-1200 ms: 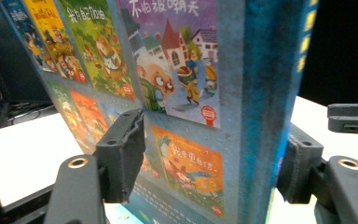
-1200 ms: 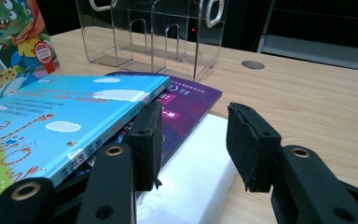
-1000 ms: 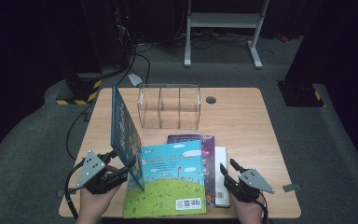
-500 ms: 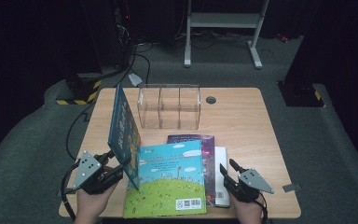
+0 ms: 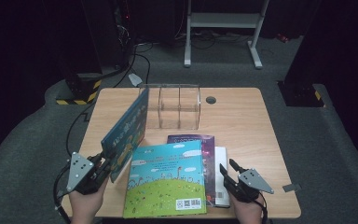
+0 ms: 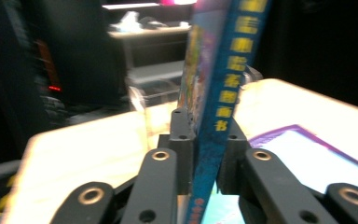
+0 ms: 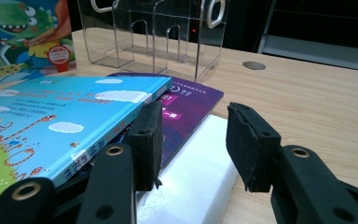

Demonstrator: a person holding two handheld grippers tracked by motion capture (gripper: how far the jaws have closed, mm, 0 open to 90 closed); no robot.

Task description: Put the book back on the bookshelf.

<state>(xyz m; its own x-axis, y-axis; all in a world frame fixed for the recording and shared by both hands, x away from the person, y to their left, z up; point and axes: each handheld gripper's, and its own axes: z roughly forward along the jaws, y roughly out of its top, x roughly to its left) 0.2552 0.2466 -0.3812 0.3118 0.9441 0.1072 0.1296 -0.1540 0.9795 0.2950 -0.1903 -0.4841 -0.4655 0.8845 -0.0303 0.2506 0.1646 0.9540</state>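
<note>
Since the earlier frame, the blue picture book [image 5: 123,136] has tipped from standing nearly upright to leaning back toward the clear acrylic rack [image 5: 171,106], and the left gripper [image 5: 103,167] has just been closing its jaws on the book's near lower edge. From the left gripper view the two pads now press either side of the blue spine [image 6: 219,116], so the book is pinched and lifted, its far top corner close beside the rack's left end and its lower corner in front of the rack, just off the wooden table [image 5: 242,116].

Right gripper [image 5: 227,173] rests in front of the rack at the right edge of the stack, jaws spread and holding nothing; in its own view the pads straddle the white book [image 7: 196,182] without touching.

Judging by this, the work is at an early stage: one book is picked up but not yet slotted, and the rack's compartments look empty. Left in front of the rack lie the sky-and-grass book [image 5: 165,179], the purple book [image 5: 205,149] under it, and the white one at the bottom
</note>
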